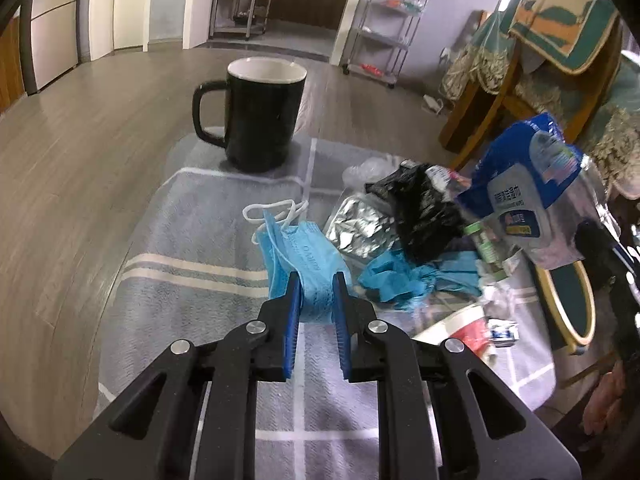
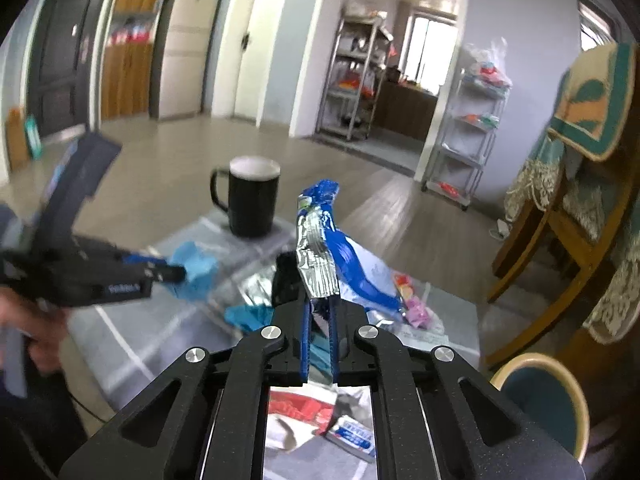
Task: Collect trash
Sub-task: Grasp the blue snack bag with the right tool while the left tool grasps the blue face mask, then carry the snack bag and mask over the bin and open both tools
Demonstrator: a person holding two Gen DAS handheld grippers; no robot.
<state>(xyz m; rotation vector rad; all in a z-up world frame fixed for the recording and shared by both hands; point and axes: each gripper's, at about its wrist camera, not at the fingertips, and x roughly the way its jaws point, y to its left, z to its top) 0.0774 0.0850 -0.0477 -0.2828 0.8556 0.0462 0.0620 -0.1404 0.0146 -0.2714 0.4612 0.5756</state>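
With the mug [image 1: 256,116] as landmark, most trash [image 1: 416,236] lay uncollected on the desk [image 1: 192,272] beside it, while the right tool [image 2: 320,304] clamped a wipes packet [image 2: 340,256] and the left tool [image 1: 316,284] pinched a face mask [image 1: 300,248] nearer the camera.

A blue-and-silver wet-wipe packet [image 2: 320,256] is pinched upright between the closed fingers [image 2: 306,328] of the right gripper [image 2: 320,320]. At left, a blue face mask [image 2: 196,268] is held by the left gripper [image 2: 168,270], near a black mug [image 2: 250,200] on the desk [image 2: 120,344].
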